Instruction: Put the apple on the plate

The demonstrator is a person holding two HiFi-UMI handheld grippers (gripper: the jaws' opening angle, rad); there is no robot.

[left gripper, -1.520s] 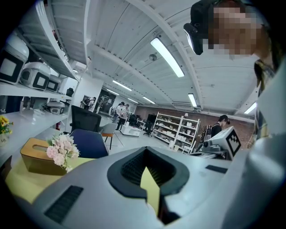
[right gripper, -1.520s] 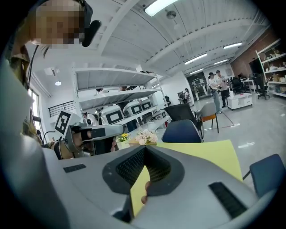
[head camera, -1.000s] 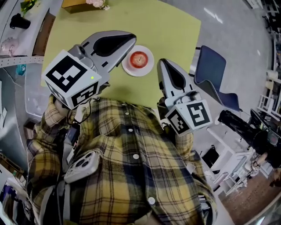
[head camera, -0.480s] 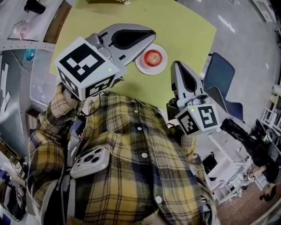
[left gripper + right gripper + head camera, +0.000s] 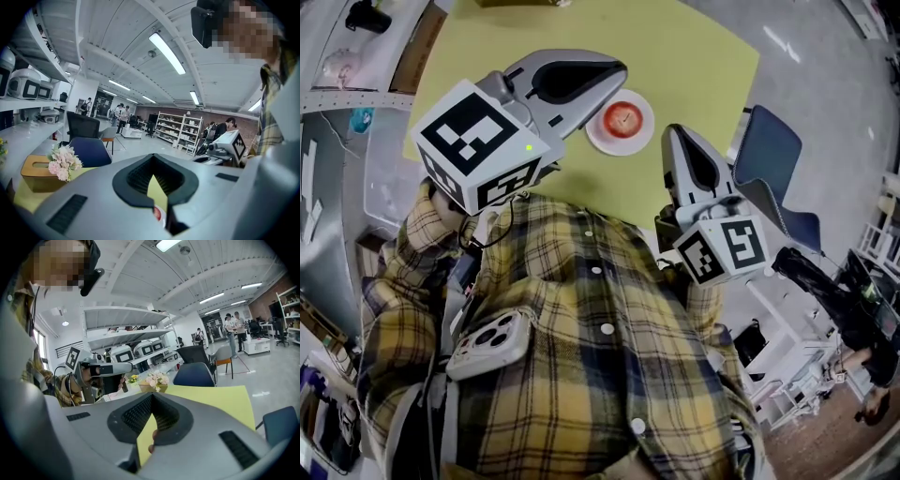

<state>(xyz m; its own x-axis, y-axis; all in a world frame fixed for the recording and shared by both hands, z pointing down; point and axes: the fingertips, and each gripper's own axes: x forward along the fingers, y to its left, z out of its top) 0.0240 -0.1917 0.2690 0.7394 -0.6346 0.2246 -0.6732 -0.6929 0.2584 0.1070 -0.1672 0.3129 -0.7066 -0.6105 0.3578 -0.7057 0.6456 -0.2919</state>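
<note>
A red apple (image 5: 622, 118) rests on a small white plate (image 5: 602, 141) on the yellow-green table (image 5: 684, 47). My left gripper (image 5: 619, 73) hovers just left of the plate, jaws together and empty. The right gripper (image 5: 673, 136) hangs just right of the plate, also shut with nothing in it. Neither touches the apple or plate. In the left gripper view a sliver of the apple (image 5: 157, 214) shows through the thin gap of the left gripper (image 5: 154, 183). The right gripper (image 5: 151, 420) shows its black pads closed, with only table behind.
A blue chair (image 5: 766, 150) stands off the table's right edge. A tissue box with pink flowers (image 5: 62, 163) sits at the table's far end. Shelves (image 5: 342, 89) run along the left. People stand far back in the room.
The head view has shifted, so everything sits a little higher and further right in the picture. Both grippers and the apple on its plate keep their places relative to each other.
</note>
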